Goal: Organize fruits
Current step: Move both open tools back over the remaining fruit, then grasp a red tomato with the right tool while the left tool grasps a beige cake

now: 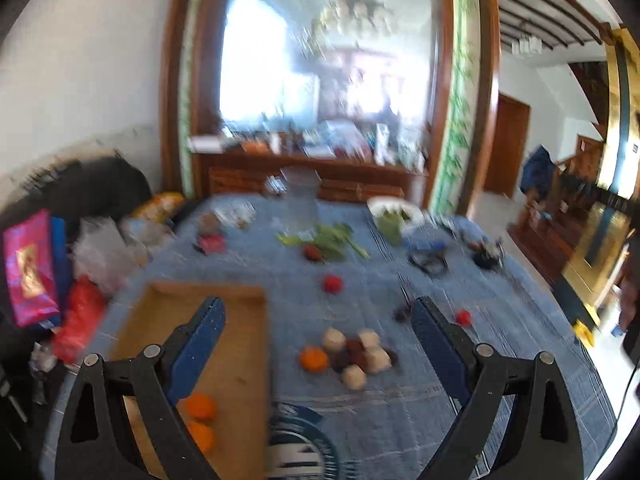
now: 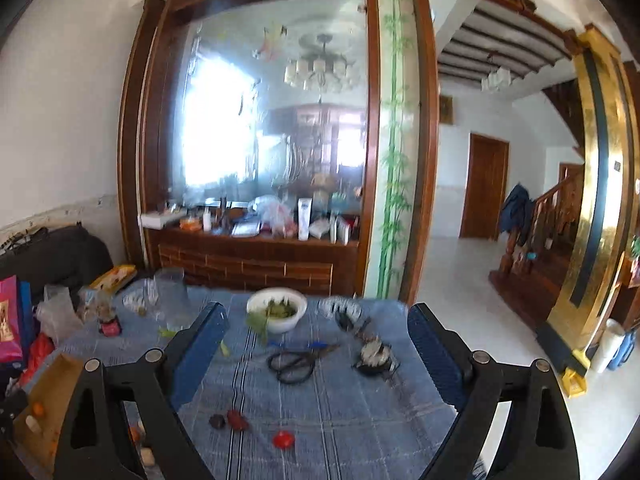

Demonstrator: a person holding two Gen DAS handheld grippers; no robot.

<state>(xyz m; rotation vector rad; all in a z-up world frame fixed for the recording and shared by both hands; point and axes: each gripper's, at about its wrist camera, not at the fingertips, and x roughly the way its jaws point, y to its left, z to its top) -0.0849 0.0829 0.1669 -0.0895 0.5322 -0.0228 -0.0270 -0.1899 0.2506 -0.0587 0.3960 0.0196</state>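
The right claw [image 2: 314,344] hangs above the blue checked cloth-covered surface [image 2: 360,420] with its blue-padded jaws spread wide and nothing between them. Ahead lie black-handled scissors [image 2: 291,365], a white bowl of green leaves [image 2: 277,309] and a clear plastic jug [image 2: 170,298]. Nearer the camera sit three small fruits — a bright red one [image 2: 283,439], a darker red one [image 2: 237,420] and a dark purplish one [image 2: 216,421]. A wooden tray [image 2: 56,396] shows at the left edge.

We see a large wood-framed mirror [image 2: 276,128] filling the centre of the frame, with a chandelier [image 2: 320,68] reflected near its top. Below it runs a cluttered wooden sideboard [image 2: 256,258]. At right, a brown door [image 2: 484,186], white floor [image 2: 452,276] and wooden staircase [image 2: 548,216].
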